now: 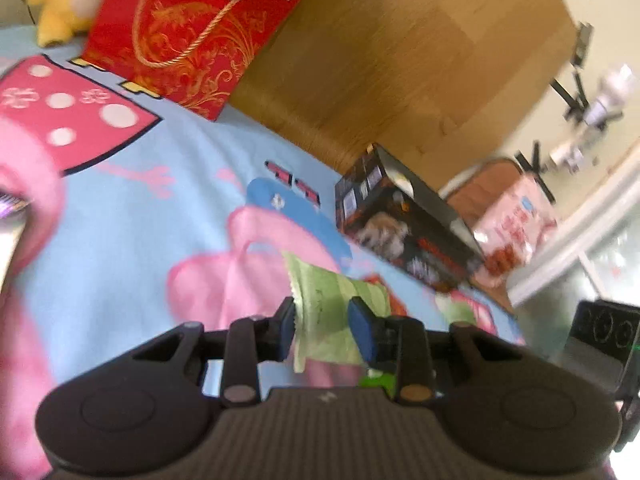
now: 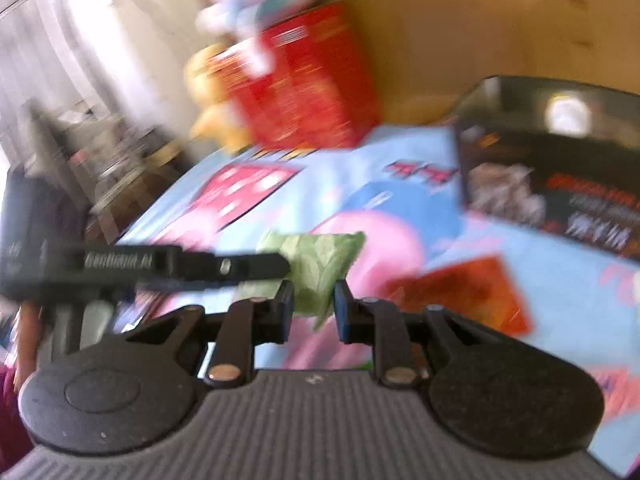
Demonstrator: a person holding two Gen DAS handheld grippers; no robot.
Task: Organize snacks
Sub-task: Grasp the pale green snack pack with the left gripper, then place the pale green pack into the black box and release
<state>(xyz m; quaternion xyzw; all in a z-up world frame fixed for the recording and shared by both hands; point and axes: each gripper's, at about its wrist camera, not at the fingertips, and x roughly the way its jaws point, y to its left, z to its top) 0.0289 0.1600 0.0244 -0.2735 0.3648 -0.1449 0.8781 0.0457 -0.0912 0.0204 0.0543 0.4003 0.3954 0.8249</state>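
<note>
The left gripper [image 1: 322, 326] was clenched on a pale green snack packet [image 1: 326, 312], held just above the blue cartoon-print bedsheet [image 1: 120, 208]. The right gripper [image 2: 314, 306] had its fingers around the same packet [image 2: 316, 264]; whether they pressed it could not be told. Farther off lay an orange packet [image 2: 460, 294], a black snack box [image 1: 404, 228] and a red gift bag [image 1: 192, 36].

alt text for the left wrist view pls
The left tool is shut on a green snack packet above a blue and pink cartoon sheet. Farther off stand a black box and a pink snack bag; a red gift bag and a yellow plush toy sit at top left.
</note>
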